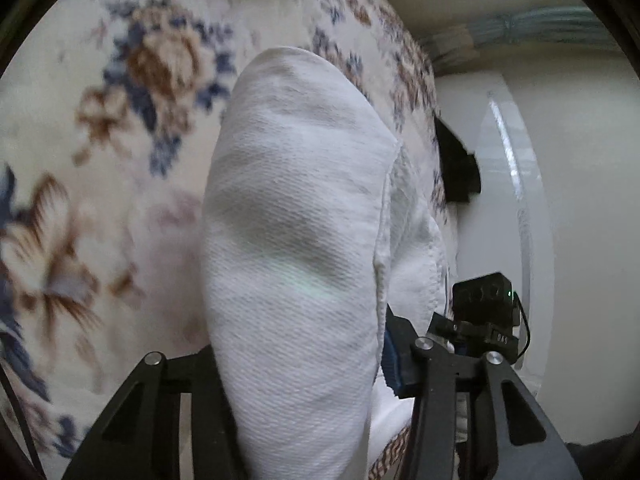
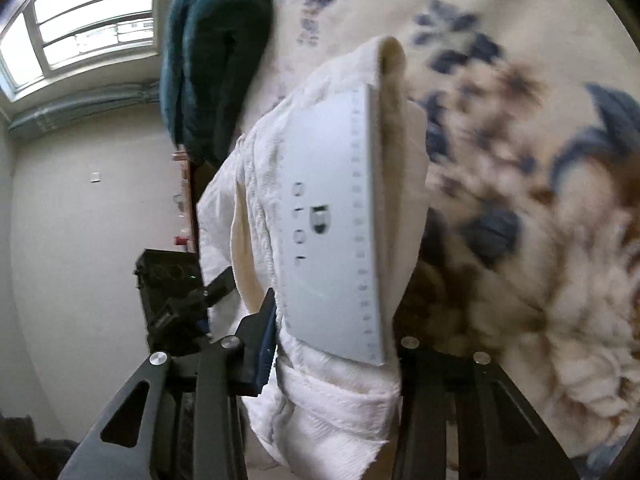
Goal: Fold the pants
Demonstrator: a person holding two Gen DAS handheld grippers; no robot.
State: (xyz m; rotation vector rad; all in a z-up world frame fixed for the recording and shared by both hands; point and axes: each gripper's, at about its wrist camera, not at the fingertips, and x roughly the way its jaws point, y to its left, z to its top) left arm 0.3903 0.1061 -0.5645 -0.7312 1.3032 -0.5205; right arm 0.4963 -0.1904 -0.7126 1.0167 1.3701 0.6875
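The white pants hang bunched above a floral blanket. In the left wrist view a thick fold of the cloth fills the gap between the black fingers of my left gripper, which is shut on it. In the right wrist view my right gripper is shut on another part of the pants, near the waistband. A stiff pale grey tag lies on that cloth. The two grippers are close side by side: the right one's black camera block shows at the left view's right edge.
A cream blanket with blue and brown flowers covers the surface below, also seen in the right wrist view. A dark teal garment lies at its far edge. Beyond are a pale wall and a window.
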